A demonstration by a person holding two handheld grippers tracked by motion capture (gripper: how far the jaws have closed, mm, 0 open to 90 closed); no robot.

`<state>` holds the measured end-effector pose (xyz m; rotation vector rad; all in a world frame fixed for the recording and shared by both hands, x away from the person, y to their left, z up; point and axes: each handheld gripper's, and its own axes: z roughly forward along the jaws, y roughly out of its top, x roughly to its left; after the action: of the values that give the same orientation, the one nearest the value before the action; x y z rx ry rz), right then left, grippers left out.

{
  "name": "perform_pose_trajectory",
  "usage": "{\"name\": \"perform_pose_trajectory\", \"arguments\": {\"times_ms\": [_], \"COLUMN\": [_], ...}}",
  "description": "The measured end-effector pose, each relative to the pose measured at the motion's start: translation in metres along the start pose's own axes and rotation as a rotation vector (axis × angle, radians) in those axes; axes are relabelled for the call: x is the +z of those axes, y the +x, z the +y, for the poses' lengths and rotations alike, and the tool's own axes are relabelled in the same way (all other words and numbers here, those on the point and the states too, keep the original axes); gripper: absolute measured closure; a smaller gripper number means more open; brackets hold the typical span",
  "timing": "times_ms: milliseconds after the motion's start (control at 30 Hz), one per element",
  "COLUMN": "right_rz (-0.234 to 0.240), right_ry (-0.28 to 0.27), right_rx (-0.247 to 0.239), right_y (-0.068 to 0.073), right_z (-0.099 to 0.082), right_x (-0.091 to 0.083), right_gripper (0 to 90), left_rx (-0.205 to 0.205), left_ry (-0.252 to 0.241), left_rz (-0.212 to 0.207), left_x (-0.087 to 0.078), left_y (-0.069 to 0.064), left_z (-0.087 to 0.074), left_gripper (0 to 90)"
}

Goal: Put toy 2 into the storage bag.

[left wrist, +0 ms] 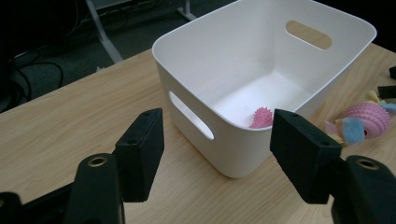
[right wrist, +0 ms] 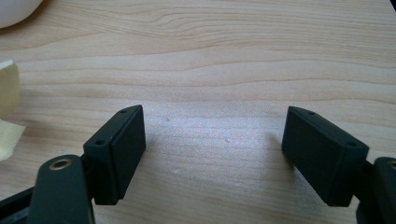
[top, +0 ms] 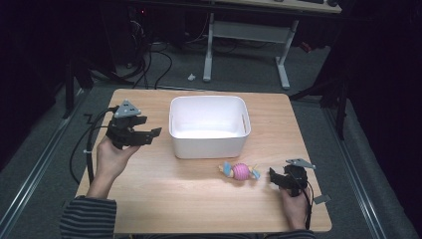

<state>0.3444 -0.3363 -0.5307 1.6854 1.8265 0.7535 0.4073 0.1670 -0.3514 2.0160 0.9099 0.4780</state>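
White bin point(top: 209, 147) on worktop point(top: 174, 199) held one pink spiky ball point(left wrist: 260, 118), prob. nothing else. Left tongs point(left wrist: 217, 149) and right tongs point(right wrist: 215, 149) both apart, empty.

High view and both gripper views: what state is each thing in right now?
White bin: upright, holding a pink spiky ball.
Pink toy: lying on the table, outside the bin.
Left gripper: open, nothing between the jaws.
Right gripper: open, empty, beside the toy.
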Motion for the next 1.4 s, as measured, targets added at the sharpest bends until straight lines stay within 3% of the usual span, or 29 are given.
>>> {"name": "perform_pose_trajectory", "arguments": {"times_ms": [767, 1400], "right_rz": [-0.001, -0.001], "right_ry": [0.000, 0.000], "right_rx": [0.000, 0.002], "right_y": [0.000, 0.000], "right_z": [0.000, 0.000], "right_x": [0.000, 0.000], "right_gripper": [21.8, 21.7], "left_rx": [-0.081, -0.111], "left_ry": [-0.037, -0.023], "left_rz": [0.007, -0.012], "left_x": [-0.018, -0.008], "left_y": [0.005, -0.003], "left_z": [-0.046, -0.074], "left_gripper": [34.7, 33.5]}}
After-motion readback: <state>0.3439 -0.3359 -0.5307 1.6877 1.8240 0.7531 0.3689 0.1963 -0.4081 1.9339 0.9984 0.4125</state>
